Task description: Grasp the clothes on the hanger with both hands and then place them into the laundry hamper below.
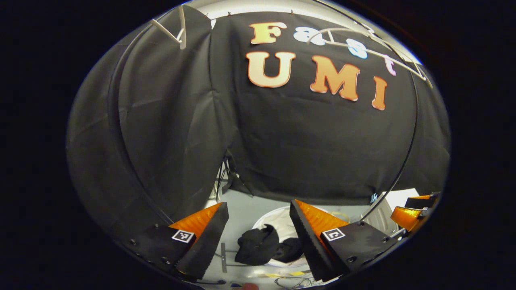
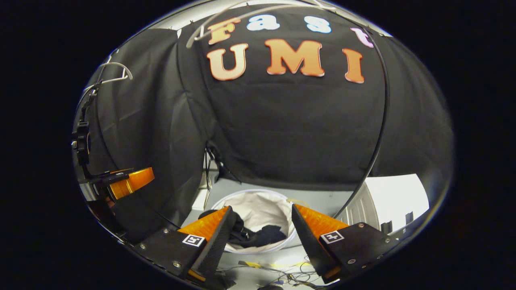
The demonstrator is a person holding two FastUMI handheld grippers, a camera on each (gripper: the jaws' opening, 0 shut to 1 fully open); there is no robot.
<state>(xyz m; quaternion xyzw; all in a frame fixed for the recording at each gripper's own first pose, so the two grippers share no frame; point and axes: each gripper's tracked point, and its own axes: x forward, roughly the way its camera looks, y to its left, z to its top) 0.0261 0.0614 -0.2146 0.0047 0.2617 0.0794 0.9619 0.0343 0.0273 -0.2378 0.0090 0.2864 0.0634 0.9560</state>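
In the left gripper view the left gripper (image 1: 258, 237) had its jaws spread apart and released, with nothing between them. Framed in that gap, below, lay the black clothes (image 1: 258, 245), slumped over the near rim of the white laundry hamper (image 1: 278, 219), part of the fabric hanging outside the rim toward the camera and part resting inside. In the right gripper view the right gripper (image 2: 260, 237) likewise had its jaws wide and released, holding nothing, and the same dark clothes (image 2: 258, 235) sat inside the hamper (image 2: 262, 205) against its near wall, partly hidden behind the left-hand finger. The hamper stood on a pale grey floor (image 1: 242, 205), with loose thin cables (image 2: 290, 276) on the floor just in front of it. Behind the hamper hung the booth's black cloth wall (image 2: 290, 133). High above the hamper a white hanger (image 1: 363, 42) ran along the top of the wall, bare. At the right edge of the left gripper view, beside the hamper, the right gripper appeared again, as did the left gripper (image 2: 129, 181) at the left edge of the right gripper view.
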